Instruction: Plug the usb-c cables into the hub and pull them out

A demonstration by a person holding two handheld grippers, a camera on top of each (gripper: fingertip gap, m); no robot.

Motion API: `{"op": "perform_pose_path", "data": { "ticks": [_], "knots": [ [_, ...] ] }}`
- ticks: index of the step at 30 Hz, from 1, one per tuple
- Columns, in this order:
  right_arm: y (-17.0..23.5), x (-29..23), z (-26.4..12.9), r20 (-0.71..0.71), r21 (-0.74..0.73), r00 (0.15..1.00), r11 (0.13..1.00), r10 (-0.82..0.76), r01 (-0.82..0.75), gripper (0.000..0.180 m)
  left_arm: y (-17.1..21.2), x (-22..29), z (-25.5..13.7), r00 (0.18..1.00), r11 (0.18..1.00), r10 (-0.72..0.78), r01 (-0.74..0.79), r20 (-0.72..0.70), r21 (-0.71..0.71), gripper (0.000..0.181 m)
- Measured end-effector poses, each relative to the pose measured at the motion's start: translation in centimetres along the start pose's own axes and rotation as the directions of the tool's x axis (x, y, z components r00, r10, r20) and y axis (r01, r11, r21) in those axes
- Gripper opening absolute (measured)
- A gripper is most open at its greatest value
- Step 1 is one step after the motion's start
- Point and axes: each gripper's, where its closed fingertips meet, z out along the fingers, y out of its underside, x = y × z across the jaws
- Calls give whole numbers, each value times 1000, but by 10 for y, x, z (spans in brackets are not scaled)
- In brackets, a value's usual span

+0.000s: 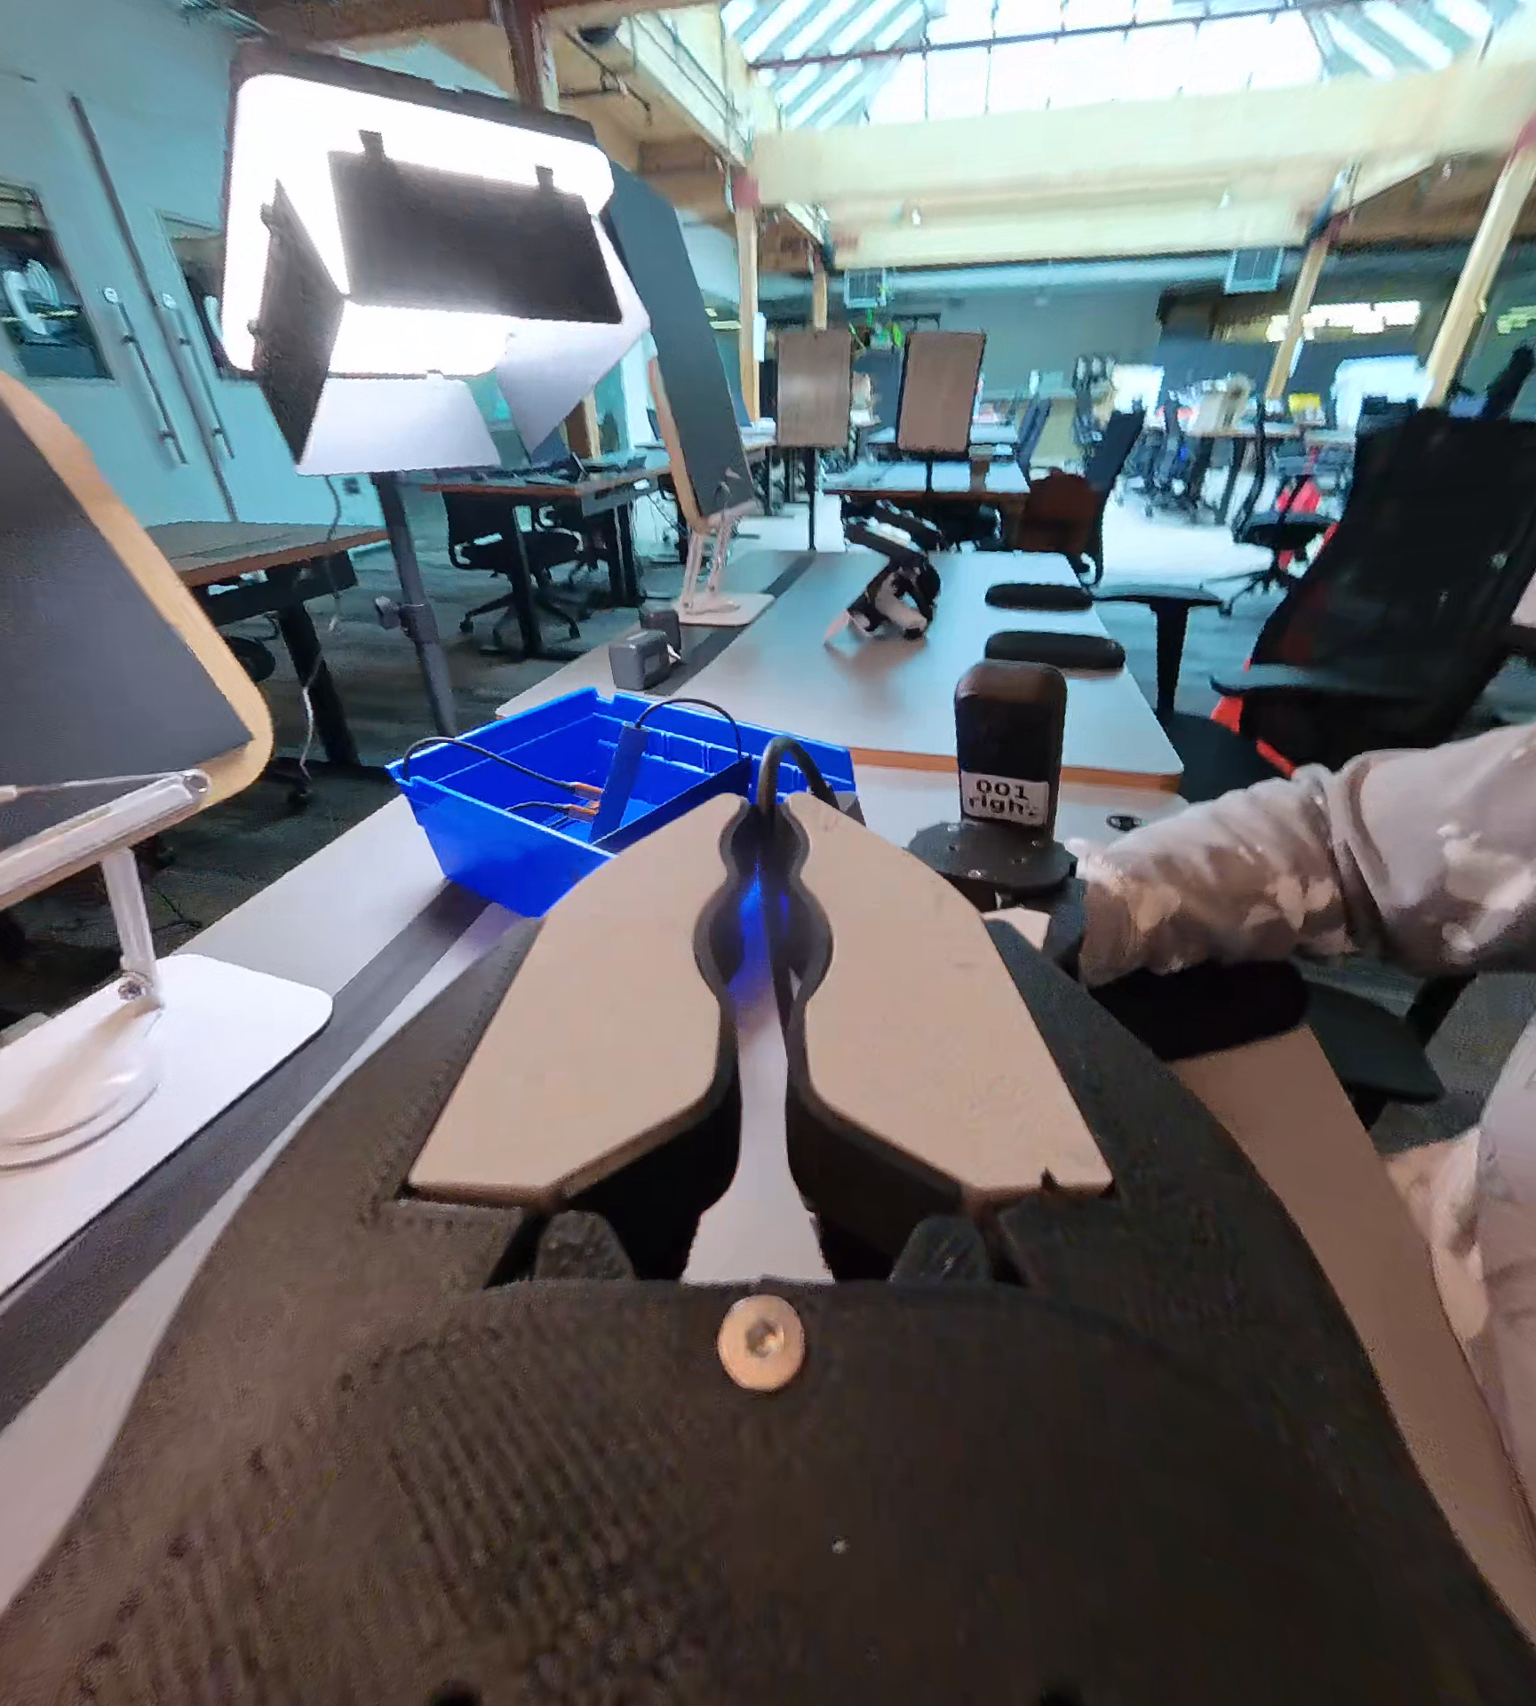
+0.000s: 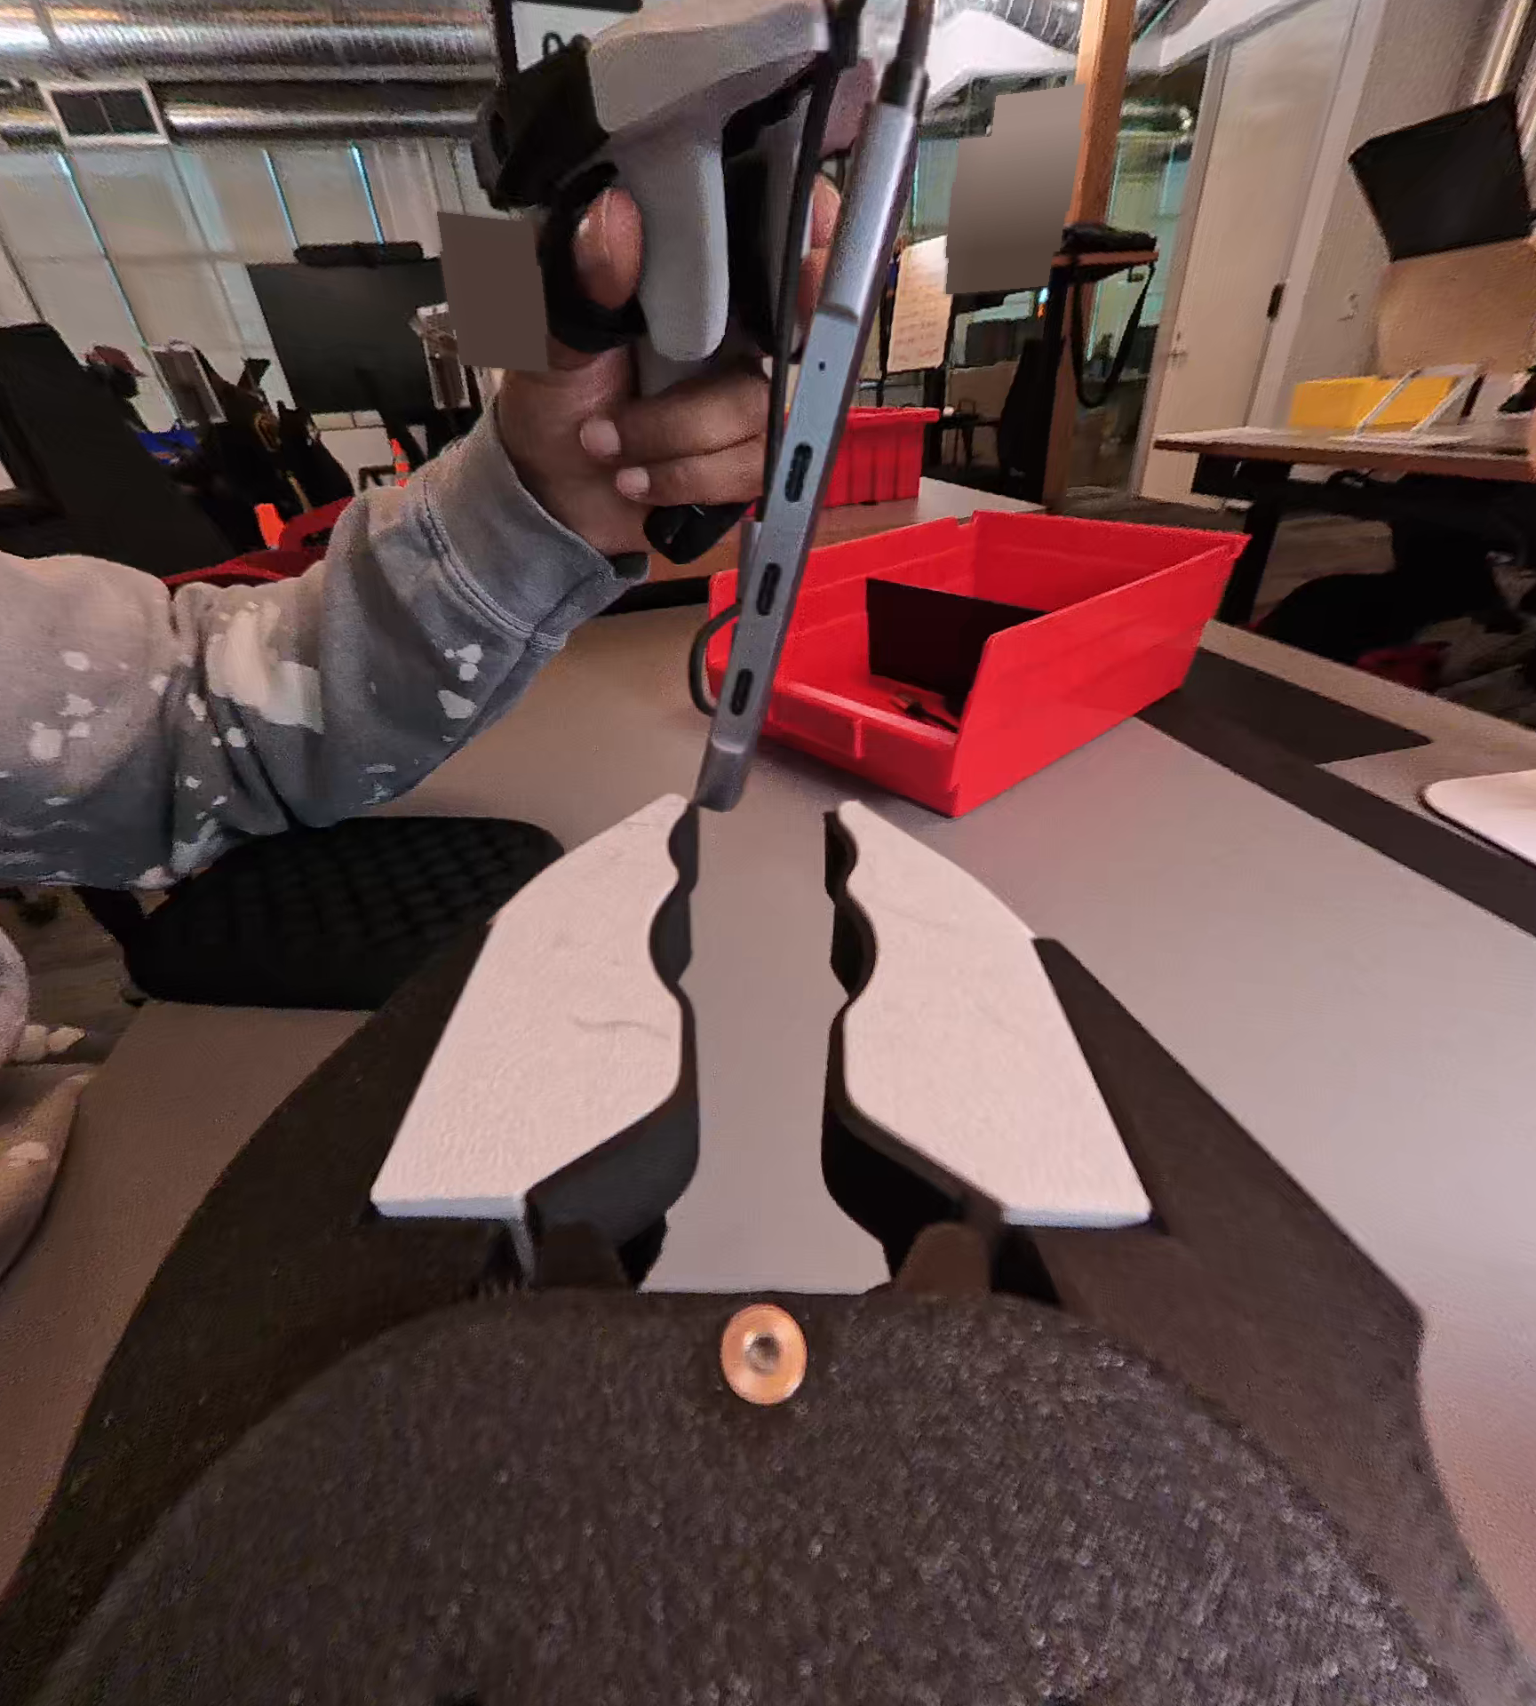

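My left gripper (image 1: pixel 768 808) is shut on the black cable (image 1: pixel 787 762) of the grey hub (image 2: pixel 801 443). The cable loops out above the fingertips. In the right wrist view the left gripper (image 2: pixel 681 185) is held up high by a hand, and the hub hangs tilted below it with several USB-C ports facing me. My right gripper (image 2: pixel 759 812) is open and empty, its fingertips just below the hub's lower end. Black cables with orange plugs (image 1: pixel 561 785) lie in a blue bin (image 1: pixel 505 831) beyond the left gripper. The right gripper's handle (image 1: pixel 1008 748) shows to the right.
A red bin (image 2: pixel 1068 683) with a black insert stands on the grey table (image 2: pixel 1207 969) behind the hub. A white lamp stand base (image 1: pixel 99 1089) is at the left table edge. A grey-sleeved arm (image 2: pixel 238 665) crosses from the left. Office chairs and desks stand behind. Tip to tip, the grippers are about 15 centimeters apart.
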Motion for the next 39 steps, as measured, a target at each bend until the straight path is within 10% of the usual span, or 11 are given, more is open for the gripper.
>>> {"op": "perform_pose_path", "data": {
  "ticks": [23,26,29,39],
  "knots": [
    [18,43,6,-229,-76,973,997,-32,15,57,13,20,10,971,973,-195,209,-139,97,3],
    [17,12,17,-58,-62,998,998,-28,24,10,15,26,14,965,971,-205,222,-164,91,4],
    [13,5,15,-30,-71,997,995,-72,69,9,16,24,13,971,976,-186,200,-151,85,4],
    [-5,52,-43,-211,-357,911,895,-355,267,9,52,-28,-14,962,914,218,-142,166,-380,33]
  ]
}}
